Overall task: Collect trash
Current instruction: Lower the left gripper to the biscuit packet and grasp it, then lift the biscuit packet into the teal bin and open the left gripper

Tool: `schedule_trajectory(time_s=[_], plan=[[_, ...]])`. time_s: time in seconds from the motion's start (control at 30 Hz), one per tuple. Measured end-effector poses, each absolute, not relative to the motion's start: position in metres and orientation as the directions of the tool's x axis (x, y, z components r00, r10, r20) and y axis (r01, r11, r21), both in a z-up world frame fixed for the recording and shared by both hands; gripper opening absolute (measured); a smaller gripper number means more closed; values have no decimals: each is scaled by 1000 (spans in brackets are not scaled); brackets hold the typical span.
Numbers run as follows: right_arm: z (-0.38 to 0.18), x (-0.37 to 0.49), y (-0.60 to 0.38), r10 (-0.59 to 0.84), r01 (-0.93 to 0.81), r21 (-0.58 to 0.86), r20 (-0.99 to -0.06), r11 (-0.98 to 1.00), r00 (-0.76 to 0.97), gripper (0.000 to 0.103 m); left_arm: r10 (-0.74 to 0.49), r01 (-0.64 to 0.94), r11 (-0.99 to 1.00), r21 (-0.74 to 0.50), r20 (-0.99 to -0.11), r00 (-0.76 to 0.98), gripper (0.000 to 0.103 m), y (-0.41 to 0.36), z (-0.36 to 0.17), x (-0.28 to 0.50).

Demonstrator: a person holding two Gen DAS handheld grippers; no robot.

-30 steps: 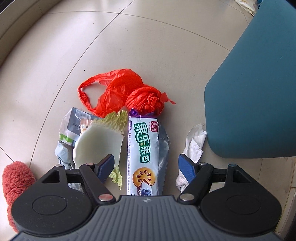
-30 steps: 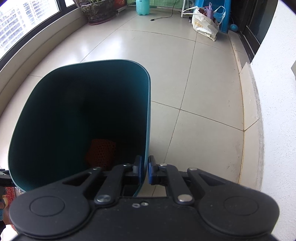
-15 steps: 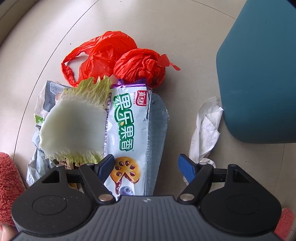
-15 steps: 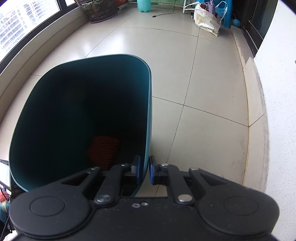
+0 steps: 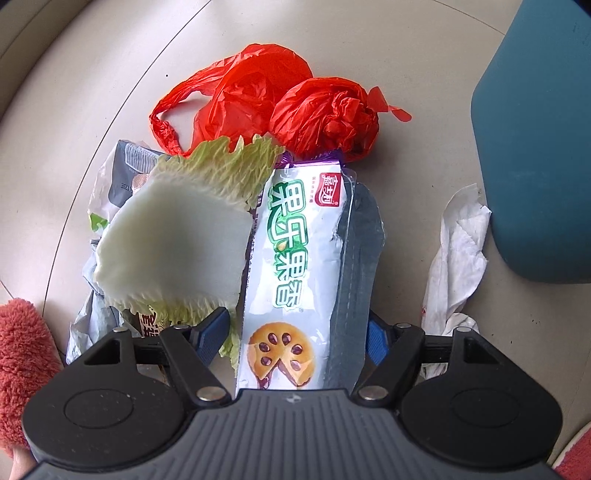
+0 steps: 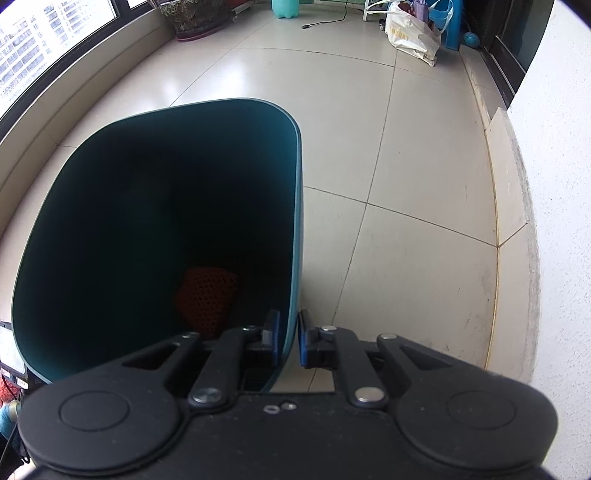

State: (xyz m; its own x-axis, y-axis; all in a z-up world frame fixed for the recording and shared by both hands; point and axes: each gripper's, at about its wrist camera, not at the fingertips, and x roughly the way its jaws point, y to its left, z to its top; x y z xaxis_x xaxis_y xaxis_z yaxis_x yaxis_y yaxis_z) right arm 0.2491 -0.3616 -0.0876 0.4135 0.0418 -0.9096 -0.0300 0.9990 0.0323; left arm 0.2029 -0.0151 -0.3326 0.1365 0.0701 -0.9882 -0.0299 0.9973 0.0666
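The left gripper (image 5: 295, 334) is spread wide around the near end of the snack wrapper (image 5: 295, 266); a cabbage leaf (image 5: 177, 236) lies to its left, a crumpled tissue (image 5: 456, 251) to its right, a red plastic bag (image 5: 280, 99) beyond. Only the right wrist view shows the right gripper (image 6: 287, 341) pinching the teal bin (image 6: 155, 221) rim, with an orange net (image 6: 207, 299) inside.

Glossy beige floor tiles (image 6: 424, 155), planter (image 6: 192, 14) by the window (far corner), fuzzy red slipper (image 5: 22, 365)
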Motion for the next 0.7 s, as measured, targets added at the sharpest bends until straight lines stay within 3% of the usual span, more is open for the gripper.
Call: schedule_trajectory(time_s=[0.03,0.17,0.37,0.7], plan=[[-88,249,-362,41,-31,30,-910,999,413,10,71,-25,997,68,-988,135,60,-16,-332,202],[-89,249,-361,38,-33,27,-910,999,414,9,97,-5,995,97,-988,121,52,-20,-331,201],[-90,248,-360,29,-31,18,-906,999,422,8,70,-30,997,66,-989,133,51,-21,-301,201],[-91,244,-358,26,-20,19,-901,1000,432,8,-8,-35,999,-18,-964,267,51,-27,-189,212]])
